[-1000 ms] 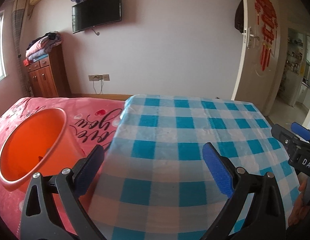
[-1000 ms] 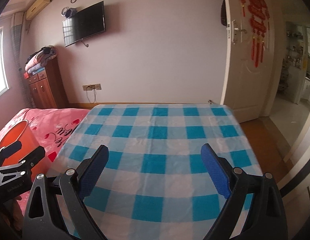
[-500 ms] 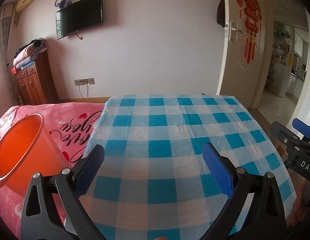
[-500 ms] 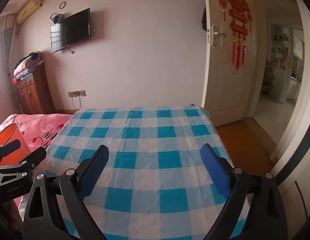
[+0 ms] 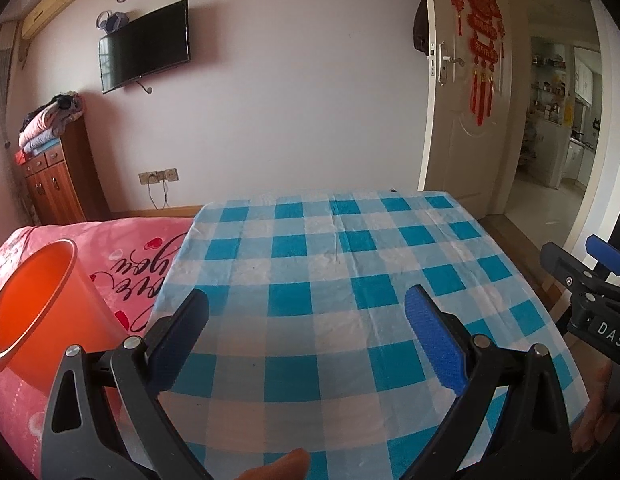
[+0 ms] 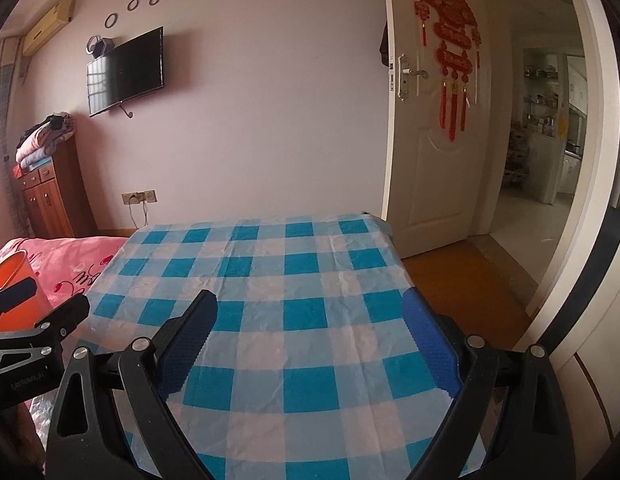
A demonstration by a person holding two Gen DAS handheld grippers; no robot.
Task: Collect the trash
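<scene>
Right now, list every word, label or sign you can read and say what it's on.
"DAS", cut off at the frame edge: right gripper body.
"you", upside down, script partly hidden: pink bedsheet.
Gold characters, too small to read: red door ornament.
Embossed lettering, too blurred: left gripper body.

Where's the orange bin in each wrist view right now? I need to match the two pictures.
Left wrist: orange bin at the left edge, on the pink bedspread, just left of the left gripper.
Right wrist: orange bin only partly visible at the far left edge, behind the left gripper.
Shared landmark: the wall-mounted TV.
</scene>
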